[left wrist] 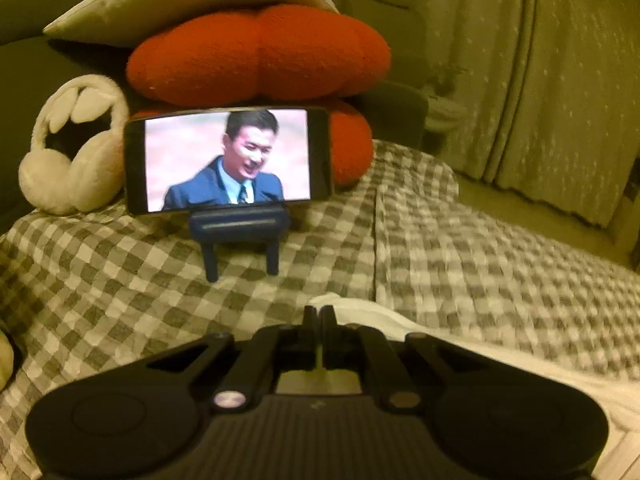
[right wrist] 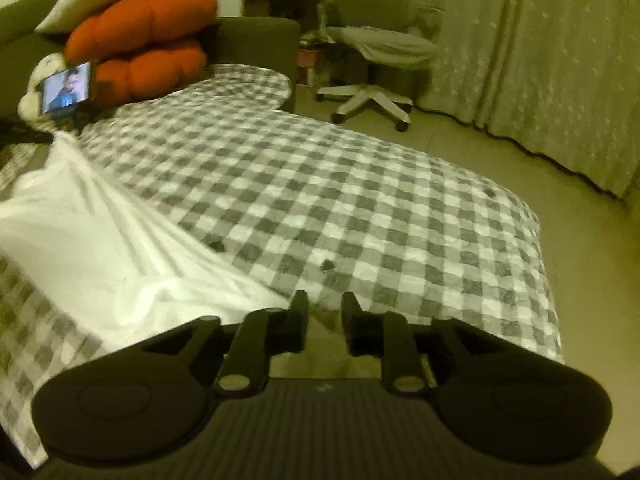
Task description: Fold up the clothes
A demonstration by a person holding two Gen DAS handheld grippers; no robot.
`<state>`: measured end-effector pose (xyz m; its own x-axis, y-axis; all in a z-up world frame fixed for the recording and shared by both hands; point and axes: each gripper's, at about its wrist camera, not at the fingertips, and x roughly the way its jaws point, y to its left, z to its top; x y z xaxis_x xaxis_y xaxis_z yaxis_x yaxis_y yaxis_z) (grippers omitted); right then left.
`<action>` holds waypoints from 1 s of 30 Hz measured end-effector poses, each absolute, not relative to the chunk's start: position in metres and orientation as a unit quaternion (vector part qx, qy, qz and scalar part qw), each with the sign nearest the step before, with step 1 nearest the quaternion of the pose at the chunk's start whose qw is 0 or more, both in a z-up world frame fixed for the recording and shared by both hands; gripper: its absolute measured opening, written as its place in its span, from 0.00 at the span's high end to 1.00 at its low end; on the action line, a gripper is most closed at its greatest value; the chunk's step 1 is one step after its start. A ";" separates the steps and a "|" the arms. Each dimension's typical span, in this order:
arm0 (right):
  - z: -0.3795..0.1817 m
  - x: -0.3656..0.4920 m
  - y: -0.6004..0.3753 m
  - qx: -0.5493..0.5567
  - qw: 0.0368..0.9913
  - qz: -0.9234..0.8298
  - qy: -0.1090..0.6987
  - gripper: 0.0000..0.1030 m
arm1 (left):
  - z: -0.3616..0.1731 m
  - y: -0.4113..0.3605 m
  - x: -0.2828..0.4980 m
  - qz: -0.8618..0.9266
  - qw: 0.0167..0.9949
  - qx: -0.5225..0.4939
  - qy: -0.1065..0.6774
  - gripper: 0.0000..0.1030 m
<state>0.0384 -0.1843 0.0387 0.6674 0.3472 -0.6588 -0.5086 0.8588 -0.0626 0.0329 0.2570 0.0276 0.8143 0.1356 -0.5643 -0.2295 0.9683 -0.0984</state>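
Left claw [left wrist: 319, 314] shut; white garment [left wrist: 400, 320] just beyond, right.

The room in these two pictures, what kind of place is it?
Most likely a bedroom at home. A bed with a checked cover fills the view, orange cushions are stacked at its head, long curtains hang to the floor, and a swivel chair stands beside the bed.

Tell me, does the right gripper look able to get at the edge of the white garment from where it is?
Probably yes. The right gripper stands open with nothing between its fingers, and the white garment lies just to its left on the checked bedcover, with nothing between them.
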 end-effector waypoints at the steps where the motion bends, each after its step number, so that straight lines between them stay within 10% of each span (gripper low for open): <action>1: 0.039 0.037 -0.183 -0.118 0.905 0.242 0.331 0.64 | 0.027 0.256 0.033 0.095 0.949 -0.078 0.290 0.98; 5: 0.032 0.042 -0.177 -0.129 0.897 0.241 0.347 0.60 | 0.025 0.249 0.032 0.095 0.948 -0.059 0.296 0.98; 8: 0.030 0.049 -0.175 -0.124 0.892 0.247 0.358 0.97 | 0.029 0.245 0.028 0.105 0.952 -0.041 0.285 0.98; 26: 0.065 0.078 -0.163 -0.209 0.940 0.151 0.225 1.00 | 0.027 0.260 0.045 0.158 0.948 -0.075 0.267 0.98; 29: 0.051 0.078 -0.172 -0.188 0.925 0.179 0.277 0.81 | 0.018 0.259 0.050 0.145 0.945 -0.071 0.283 0.97; 30: 0.049 0.076 -0.176 -0.178 0.925 0.177 0.285 0.60 | 0.018 0.259 0.049 0.144 0.945 -0.069 0.286 0.97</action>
